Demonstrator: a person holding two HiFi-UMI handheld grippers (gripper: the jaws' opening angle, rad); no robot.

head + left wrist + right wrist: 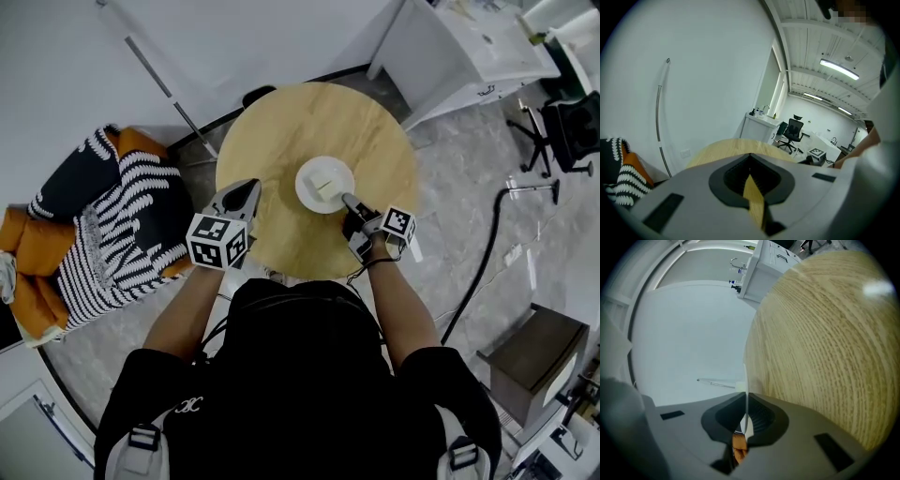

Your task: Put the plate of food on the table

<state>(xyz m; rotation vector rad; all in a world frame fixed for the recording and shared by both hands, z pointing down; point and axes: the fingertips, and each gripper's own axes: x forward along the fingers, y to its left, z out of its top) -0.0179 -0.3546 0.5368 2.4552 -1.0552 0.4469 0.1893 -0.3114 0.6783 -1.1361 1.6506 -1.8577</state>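
The round wooden bench (281, 122) has the white plate (306, 178) over its middle, a little toward the near edge. I cannot tell whether the plate rests on the wood or hangs just above it. The right tool (349, 202) is clamped on the plate's near rim, so what seems left is to settle it, let go and draw clear. The left tool (249, 189), closed and empty, hovers at the bench's left edge. A pale piece of food (325, 185) lies on the plate.
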